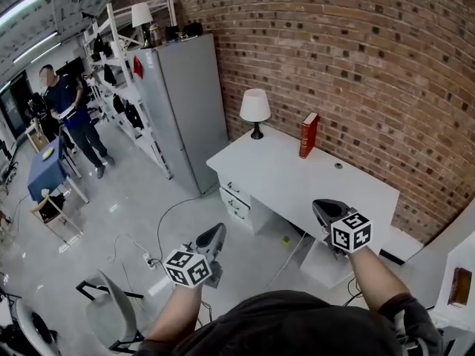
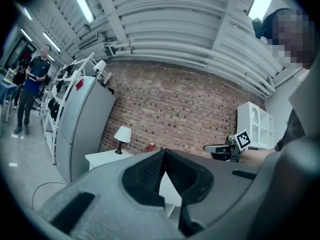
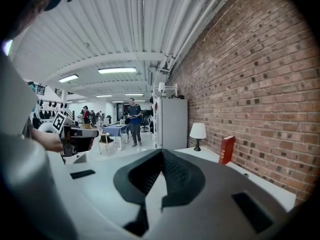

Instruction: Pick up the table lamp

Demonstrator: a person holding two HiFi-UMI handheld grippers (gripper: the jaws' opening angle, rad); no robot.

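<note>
Barely begun, judging by how things lie. No grasp and no contact yet: small table lamp with white fabric shade and dark stem (image 1: pixel 255 115) upright at the far left corner of the white desk's tabletop (image 1: pixel 297 180), close to the red brick wall (image 1: pixel 349 50). Left gripper (image 1: pixel 216 233) in the air short of the tabletop's near edge, out over the floor, jaws pressed together on nothing. Right gripper (image 1: pixel 327 209) above the tabletop's near right part, jaws likewise together and empty. Both well apart from that far corner.

Left to do, as a judgement: carrying a gripper across the tabletop to the lamp, parting the jaws, closing on the thin stem or the base rather than the soft shade, then lifting clear.

Otherwise on the tabletop: a red hardback book (image 1: pixel 308 135) standing upright against the wall, about midway along the tabletop's back edge, and a small dark round spot (image 1: pixel 338 165) nearer the right end, too small to identify. Remainder white, smooth and bare. Drawers under the tabletop's left end.

Just beside that left end, a tall grey metal cabinet (image 1: pixel 185 102); beyond it, white open shelving (image 1: pixel 111 58) with dark things hanging and a second lamp on top. In front of the tabletop, pale glossy floor (image 1: pixel 126 213) with a loose black cable (image 1: pixel 165 221). Far off from the tabletop, a person in a dark blue top (image 1: pixel 73 113) beside a small blue-draped table (image 1: pixel 46 170). Overhead, in both gripper views, ribbed white ceiling with strip lights.
</note>
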